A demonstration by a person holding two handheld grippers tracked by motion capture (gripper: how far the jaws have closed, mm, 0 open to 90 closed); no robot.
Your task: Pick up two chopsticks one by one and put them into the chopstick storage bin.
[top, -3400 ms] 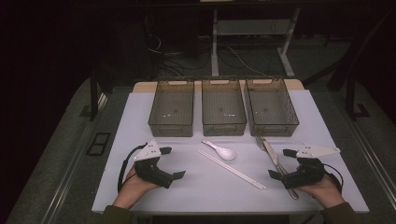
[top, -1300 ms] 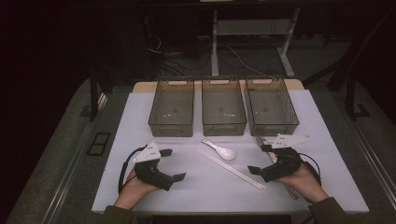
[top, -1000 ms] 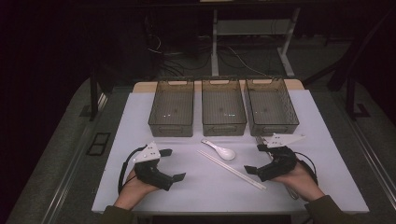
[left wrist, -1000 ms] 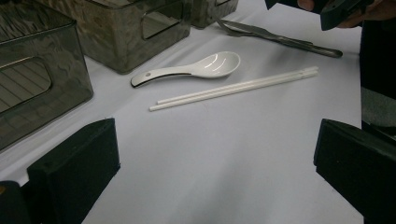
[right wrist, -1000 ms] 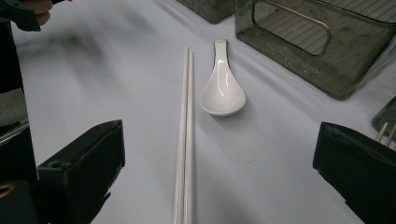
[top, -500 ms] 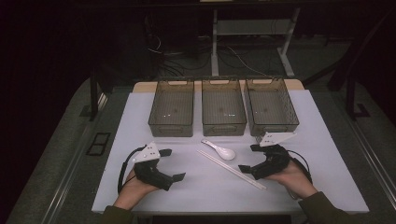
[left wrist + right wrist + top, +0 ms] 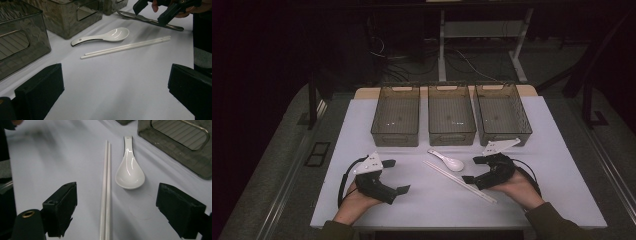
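A white counter (image 7: 562, 195) is seen at the centre of the frame against dark, nearly black surroundings. Three smoky grey, see-through bins (image 7: 451, 115) with ribbed floors are lined up across its upper middle. Below them, a glossy white spoon (image 7: 447, 160) and a pair of plain white chopsticks (image 7: 459, 181) are shown. At lower left and lower right, the black left gripper (image 7: 396, 176) and black right gripper (image 7: 473, 170) are each topped by a pale grey plate.

The spoon (image 7: 130, 171) looks like glossy white ceramic. The 2 chopsticks (image 7: 106, 187) are smooth, matt white plastic. The 3 bins (image 7: 451, 114) are smoky translucent plastic, and the worktop (image 7: 562, 185) is matt white.
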